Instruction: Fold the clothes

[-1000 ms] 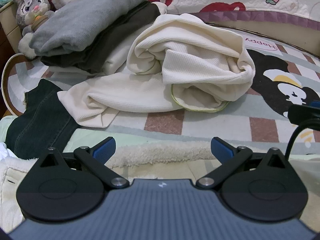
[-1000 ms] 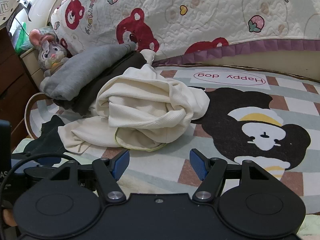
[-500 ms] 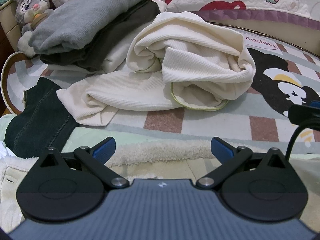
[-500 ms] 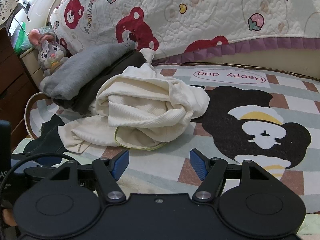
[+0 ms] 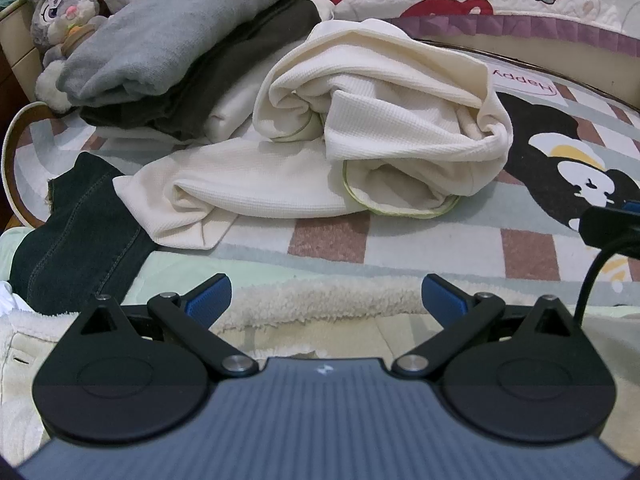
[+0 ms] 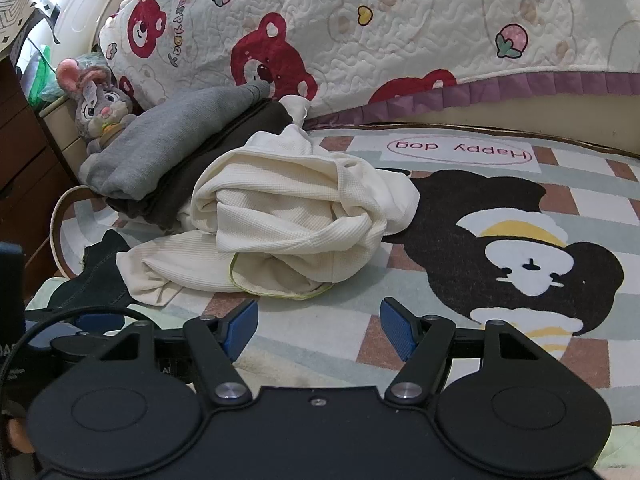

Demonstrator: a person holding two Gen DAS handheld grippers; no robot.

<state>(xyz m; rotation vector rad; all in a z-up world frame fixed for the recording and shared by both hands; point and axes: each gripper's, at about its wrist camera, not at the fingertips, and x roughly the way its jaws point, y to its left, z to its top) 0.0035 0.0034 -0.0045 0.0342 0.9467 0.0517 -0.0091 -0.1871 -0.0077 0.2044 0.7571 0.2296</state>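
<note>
Left hand-held gripper [image 5: 326, 294]: jaws wide, holding nothing.
Right hand-held gripper [image 6: 318, 324]: jaws wide, holding nothing.
Cream waffle-knit garment [image 6: 296, 224]: crumpled at 12 o'clock on the bed [image 6: 460, 320].

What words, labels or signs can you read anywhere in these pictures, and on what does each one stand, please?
"Happy dog", upside down, in an oval label on the dog-print mat.
"HAPPYDAY", running vertically, beside a red bear on the quilt.
The tag on the plush rabbit is too small to read.
</note>
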